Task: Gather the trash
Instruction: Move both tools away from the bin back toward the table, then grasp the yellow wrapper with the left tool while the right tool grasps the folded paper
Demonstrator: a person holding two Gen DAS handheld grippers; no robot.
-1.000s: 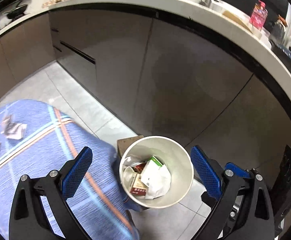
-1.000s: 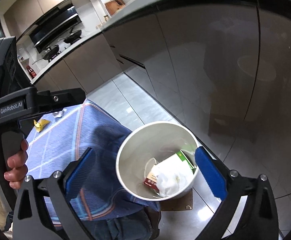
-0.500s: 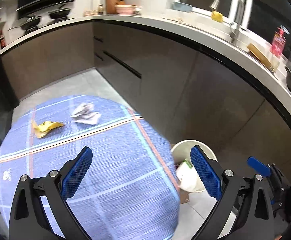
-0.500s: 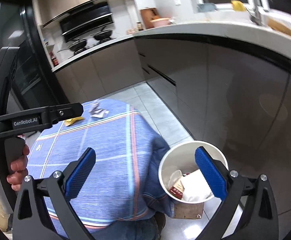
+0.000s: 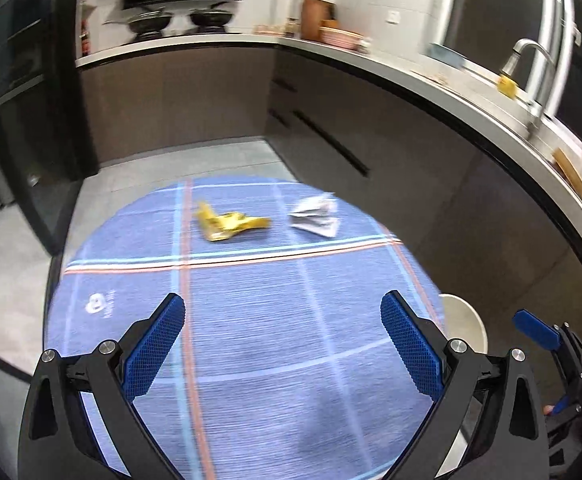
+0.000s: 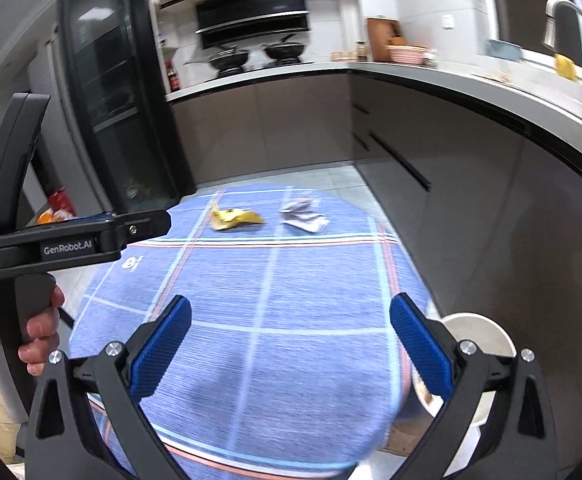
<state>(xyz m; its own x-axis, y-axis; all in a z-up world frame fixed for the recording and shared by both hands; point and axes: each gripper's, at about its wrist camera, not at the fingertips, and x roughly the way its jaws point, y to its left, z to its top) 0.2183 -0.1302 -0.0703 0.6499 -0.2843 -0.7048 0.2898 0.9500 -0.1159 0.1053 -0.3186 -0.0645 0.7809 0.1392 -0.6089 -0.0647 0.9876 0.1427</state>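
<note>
A yellow crumpled wrapper (image 5: 229, 225) and a crumpled white paper (image 5: 316, 216) lie at the far side of a round table with a blue checked cloth (image 5: 251, 340). Both show in the right wrist view too, the wrapper (image 6: 235, 218) and the paper (image 6: 304, 216). My left gripper (image 5: 282, 330) is open and empty above the table's near part. My right gripper (image 6: 290, 330) is open and empty over the table's near edge. A white trash bin (image 5: 465, 330) stands on the floor right of the table, mostly hidden; it also shows in the right wrist view (image 6: 477, 332).
Dark kitchen cabinets with a white counter (image 5: 431, 80) curve around the back and right. A sink tap (image 5: 531, 64) and pans (image 5: 151, 20) stand on the counter. A dark glass cabinet (image 6: 103, 92) stands left. The left gripper's body (image 6: 71, 240) crosses the right wrist view.
Both grippers swung up and left, away from the trash bin and toward the table. The wrapper and paper moved toward the middle of both views; the bin slid to the right edge.
</note>
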